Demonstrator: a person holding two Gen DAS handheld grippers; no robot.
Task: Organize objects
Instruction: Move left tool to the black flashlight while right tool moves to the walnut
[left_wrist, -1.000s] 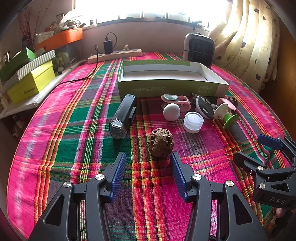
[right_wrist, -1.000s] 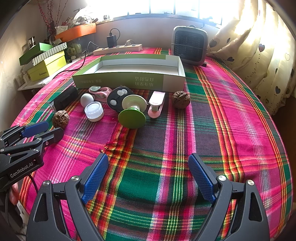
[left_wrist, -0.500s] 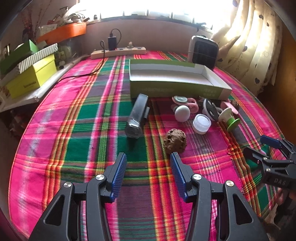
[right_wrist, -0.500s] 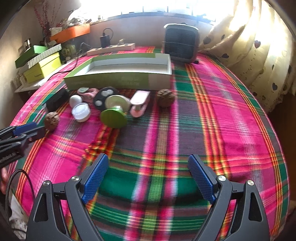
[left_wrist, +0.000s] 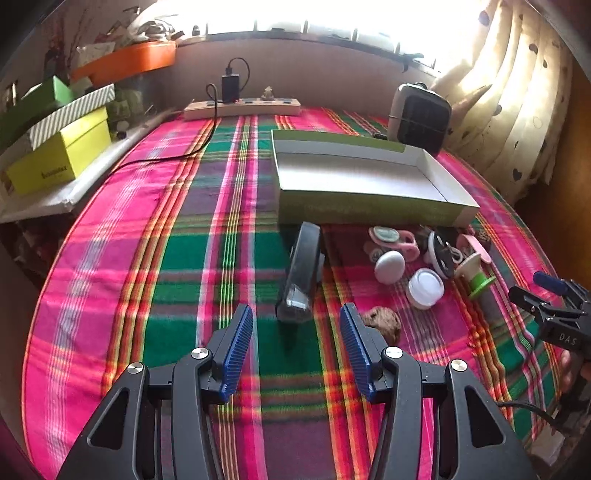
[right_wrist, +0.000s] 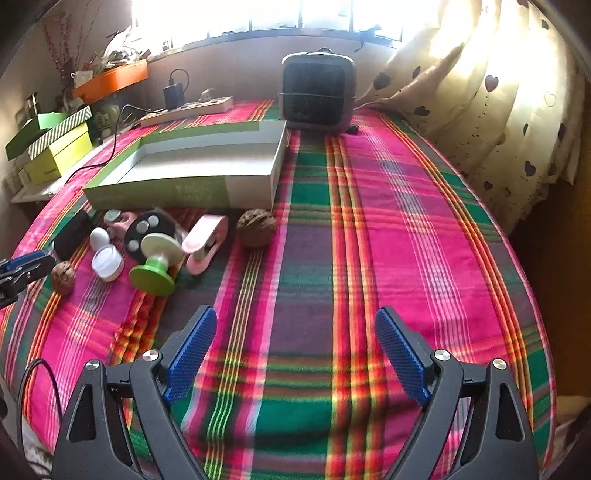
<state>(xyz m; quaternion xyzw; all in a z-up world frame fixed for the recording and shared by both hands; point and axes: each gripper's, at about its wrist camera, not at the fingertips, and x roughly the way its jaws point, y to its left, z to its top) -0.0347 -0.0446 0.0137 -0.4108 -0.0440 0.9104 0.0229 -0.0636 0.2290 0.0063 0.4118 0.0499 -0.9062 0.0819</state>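
both hand-held grippers, left (left_wrist: 295, 347) and right (right_wrist: 293, 354), hover spread and empty over the plaid table (right_wrist: 406, 221), the left facing the black light (left_wrist: 301, 273) beside a walnut (left_wrist: 384, 325), small items clustered before the empty green box (right_wrist: 192, 173).

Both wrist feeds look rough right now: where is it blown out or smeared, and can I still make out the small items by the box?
Left wrist: window blown white, cloth smeared by motion, edges bowed by fisheye; black case and walnut soft but readable. Right wrist: curtain glaring, near cloth blurred; green spool and white jar still distinct.
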